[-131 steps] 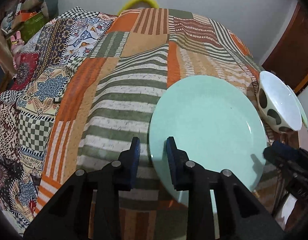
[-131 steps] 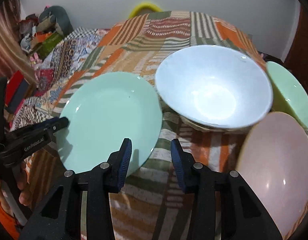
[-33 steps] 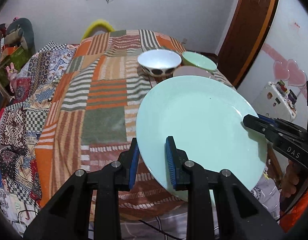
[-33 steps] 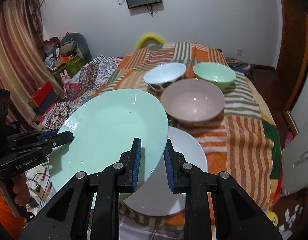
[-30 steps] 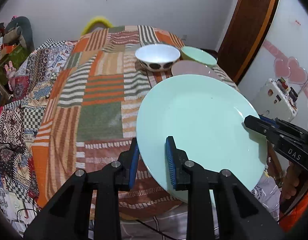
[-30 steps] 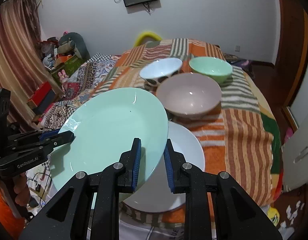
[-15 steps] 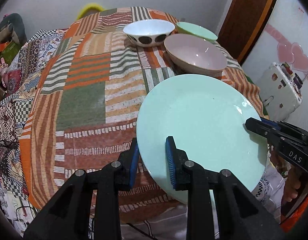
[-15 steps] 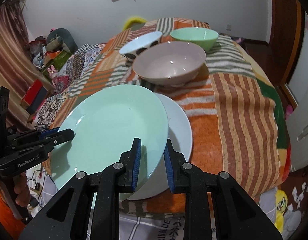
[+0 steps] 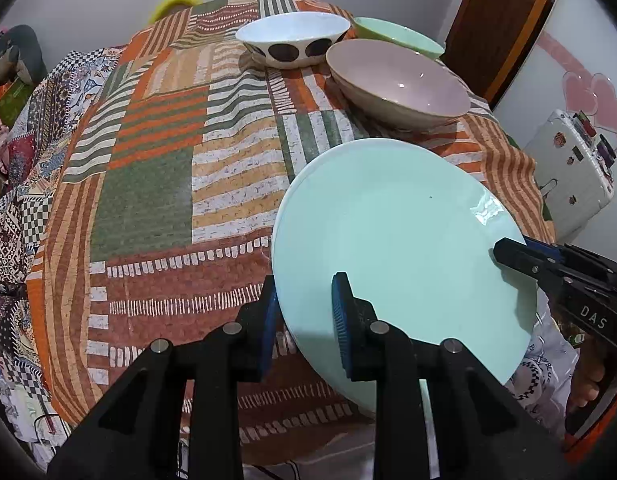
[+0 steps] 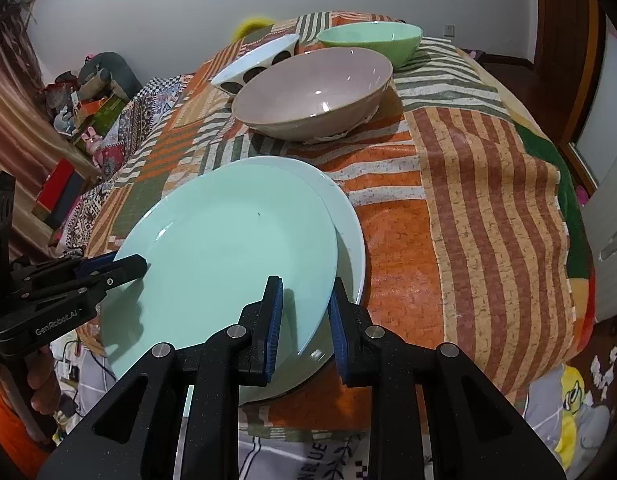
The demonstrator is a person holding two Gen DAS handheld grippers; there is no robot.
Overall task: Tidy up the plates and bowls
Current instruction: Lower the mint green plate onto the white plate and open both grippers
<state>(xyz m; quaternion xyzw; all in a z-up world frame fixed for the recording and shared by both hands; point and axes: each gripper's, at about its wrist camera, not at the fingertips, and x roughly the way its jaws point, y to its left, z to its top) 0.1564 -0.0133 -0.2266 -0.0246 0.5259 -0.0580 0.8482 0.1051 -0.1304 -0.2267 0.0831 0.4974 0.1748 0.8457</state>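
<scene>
Over the white plate [image 10: 350, 236] at the near table [image 9: 156, 200] edge: green plate [image 9: 392, 240], tilted, pinched at opposite rims by left gripper [image 9: 304, 312] and right gripper [image 10: 304, 312]; bowls [image 10: 312, 88] beyond.

A mint plate [image 10: 228, 248] is held tilted just above a white plate [image 10: 350, 236]. Beyond are set a pink bowl [image 10: 314, 88], a spotted bowl [image 9: 294, 38] and a green bowl [image 10: 370, 40].
</scene>
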